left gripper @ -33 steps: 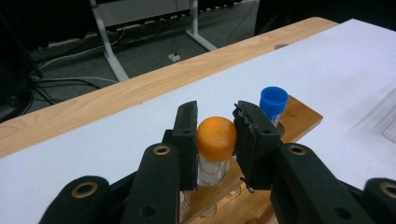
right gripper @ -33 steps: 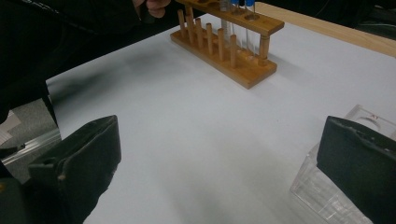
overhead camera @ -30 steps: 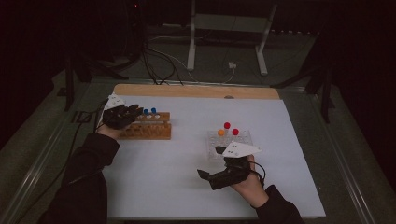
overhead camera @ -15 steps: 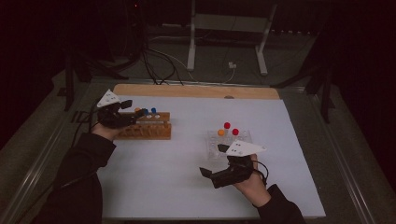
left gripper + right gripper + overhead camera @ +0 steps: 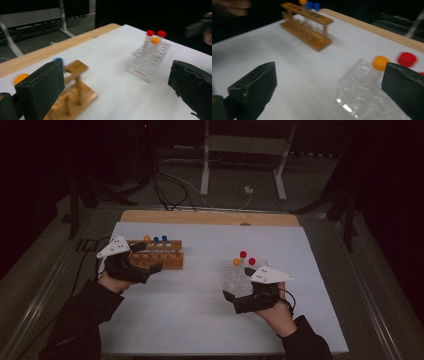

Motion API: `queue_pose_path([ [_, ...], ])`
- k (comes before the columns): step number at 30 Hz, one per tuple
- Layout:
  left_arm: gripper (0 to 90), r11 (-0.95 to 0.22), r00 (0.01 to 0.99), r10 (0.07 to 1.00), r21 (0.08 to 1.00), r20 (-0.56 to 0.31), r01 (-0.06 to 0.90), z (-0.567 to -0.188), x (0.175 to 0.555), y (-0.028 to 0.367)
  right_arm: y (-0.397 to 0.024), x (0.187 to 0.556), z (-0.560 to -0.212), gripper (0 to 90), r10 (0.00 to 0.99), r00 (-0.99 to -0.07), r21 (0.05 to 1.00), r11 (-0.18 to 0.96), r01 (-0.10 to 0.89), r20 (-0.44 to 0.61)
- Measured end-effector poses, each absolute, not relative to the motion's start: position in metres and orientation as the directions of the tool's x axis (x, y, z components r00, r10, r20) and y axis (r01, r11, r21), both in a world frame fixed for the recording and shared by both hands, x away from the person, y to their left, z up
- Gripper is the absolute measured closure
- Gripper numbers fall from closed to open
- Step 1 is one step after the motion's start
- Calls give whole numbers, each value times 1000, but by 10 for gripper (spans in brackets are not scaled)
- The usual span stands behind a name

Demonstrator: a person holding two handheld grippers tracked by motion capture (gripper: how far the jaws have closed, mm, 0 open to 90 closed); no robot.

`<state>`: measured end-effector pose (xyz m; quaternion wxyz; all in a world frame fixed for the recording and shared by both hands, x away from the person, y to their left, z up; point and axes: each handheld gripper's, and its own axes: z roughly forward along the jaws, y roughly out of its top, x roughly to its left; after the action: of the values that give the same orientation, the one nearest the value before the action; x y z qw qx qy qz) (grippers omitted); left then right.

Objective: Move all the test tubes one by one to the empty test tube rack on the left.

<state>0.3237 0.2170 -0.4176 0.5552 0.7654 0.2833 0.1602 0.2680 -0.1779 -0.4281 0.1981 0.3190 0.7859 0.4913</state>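
So the left gripper (image 5: pixel 150 268) sat at the near-left end of the wooden rack (image 5: pixel 159 254), over toward the left side of the white table (image 5: pixel 200 320). Its jaws had just been opening and stood wide apart, and in the left gripper view there was nothing between the two black pads (image 5: pixel 42 85), just bare tabletop, with the rack's end right beside the left-hand pad. So it had hold of nothing.

The rack itself stood upright near the far-left part of the table, with an orange-capped tube (image 5: pixel 146 239) and two blue-capped tubes (image 5: pixel 160 239) sticking up out of its top bar. It was pretty blurry in both gripper views, so I couldn't tell which holes they sat in.

Over on the right, the right gripper (image 5: pixel 235 296) hung just in front of the clear plastic rack (image 5: pixel 235 275), close to it but I couldn't say if it touched. Its jaws were also spread wide with nothing gripped; the right gripper view showed the clear rack's corner sitting near the right-hand pad (image 5: pixel 404 87). That clear rack held two red-capped tubes (image 5: pixel 247 257) and an orange-capped one (image 5: pixel 236 262). The two racks were well apart from each other.
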Motion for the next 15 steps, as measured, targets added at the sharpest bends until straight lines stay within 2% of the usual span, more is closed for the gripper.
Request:
queue_pose_path([
  [4,14,-239,807,586,938,-66,251,-426,311,211,-180,275,-435,63,734,-679,894,312,322,-12],
  [6,14,-243,815,575,937,-69,250,-431,306,208,-180,279,-438,152,747,-665,889,312,334,-12],
  [9,14,-253,824,562,934,-69,251,-437,300,204,-180,287,-445,194,771,-636,878,323,354,-28],
  [15,14,-270,835,545,927,-74,259,-445,293,199,-181,302,-457,415,817,-576,856,320,406,-32],
])
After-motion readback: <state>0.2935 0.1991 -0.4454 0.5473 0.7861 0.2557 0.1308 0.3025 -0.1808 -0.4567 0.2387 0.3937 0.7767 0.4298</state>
